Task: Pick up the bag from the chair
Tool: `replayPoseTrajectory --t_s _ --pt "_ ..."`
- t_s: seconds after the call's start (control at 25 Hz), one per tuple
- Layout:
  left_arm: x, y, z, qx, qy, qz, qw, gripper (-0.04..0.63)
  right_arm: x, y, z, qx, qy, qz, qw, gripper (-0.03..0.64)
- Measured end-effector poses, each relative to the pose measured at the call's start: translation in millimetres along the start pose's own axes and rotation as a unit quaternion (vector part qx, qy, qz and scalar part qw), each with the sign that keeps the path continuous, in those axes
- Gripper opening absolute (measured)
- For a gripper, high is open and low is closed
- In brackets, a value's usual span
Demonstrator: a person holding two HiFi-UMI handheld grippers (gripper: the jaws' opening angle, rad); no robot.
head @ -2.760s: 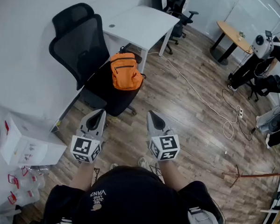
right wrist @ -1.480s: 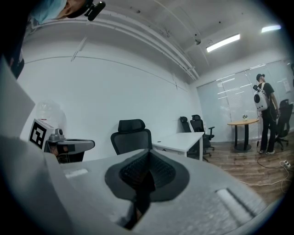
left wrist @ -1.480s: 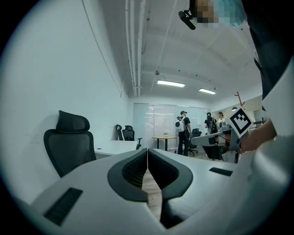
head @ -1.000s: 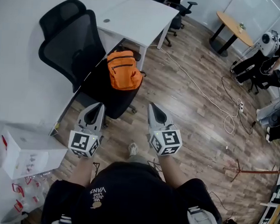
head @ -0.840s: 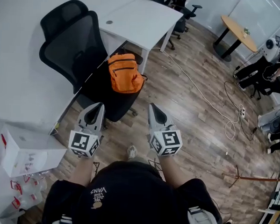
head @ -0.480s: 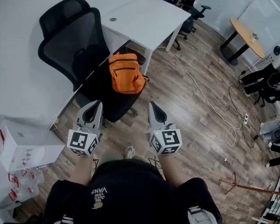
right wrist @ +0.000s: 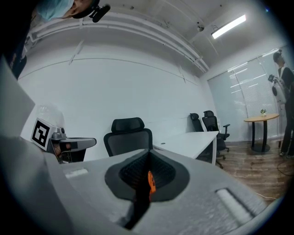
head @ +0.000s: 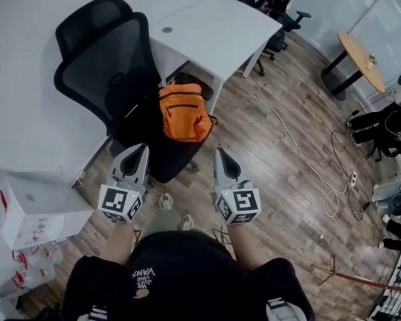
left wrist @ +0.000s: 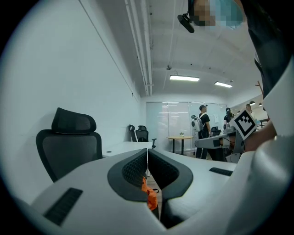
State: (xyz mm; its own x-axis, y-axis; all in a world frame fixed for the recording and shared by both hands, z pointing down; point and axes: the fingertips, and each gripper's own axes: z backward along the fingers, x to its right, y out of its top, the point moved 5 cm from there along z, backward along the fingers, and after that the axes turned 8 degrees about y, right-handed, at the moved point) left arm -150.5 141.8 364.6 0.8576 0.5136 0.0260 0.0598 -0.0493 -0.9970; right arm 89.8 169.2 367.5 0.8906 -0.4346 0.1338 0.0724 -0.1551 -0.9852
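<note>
A: Question one: where is the orange fabric backpack (head: 185, 112)?

B: It sits on the seat of the black mesh-backed office chair (head: 101, 67), standing up on the side of the seat away from the backrest. Both my grippers are short of the chair and apart from the bag.

A: And your jaws?

B: Closed, both pairs. My grey left gripper (head: 143, 148) has its dark ribbed pads meeting at the tips with nothing held between them. It points level at the front edge of the chair's seat. My grey right gripper (head: 219, 151) is pressed shut the same way and is empty. It is just beside the chair, over the brown wood-plank floor (head: 274, 167).

A: Can you see the bag from the gripper cameras?

B: Only a sliver of orange, in the hollow behind the pads of each. The chair's headrest and backrest rise above the jaws in both views.

A: What else stands by the chair?

B: A white rectangular desk (head: 214, 26), just beyond the seat on the backpack's side.
</note>
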Motion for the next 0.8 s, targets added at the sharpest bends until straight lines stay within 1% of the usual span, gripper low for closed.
replayPoseTrajectory --t_s 0.32,0.64,0.8 --pt "-29 11 -45 0.012 -0.033 -0.002 0.9994 0.006 12 16 -41 0.015 -0.022 -0.004 1.0 -0.002" --pt "-70 20 -86 0.026 -0.047 -0.004 0.9986 0.006 24 31 -92 0.032 -0.038 0.006 0.999 -0.002" --pt "-85 17 -99 0.022 -0.045 -0.002 0.9987 0.006 28 33 -110 0.035 -0.038 0.005 0.999 -0.002"
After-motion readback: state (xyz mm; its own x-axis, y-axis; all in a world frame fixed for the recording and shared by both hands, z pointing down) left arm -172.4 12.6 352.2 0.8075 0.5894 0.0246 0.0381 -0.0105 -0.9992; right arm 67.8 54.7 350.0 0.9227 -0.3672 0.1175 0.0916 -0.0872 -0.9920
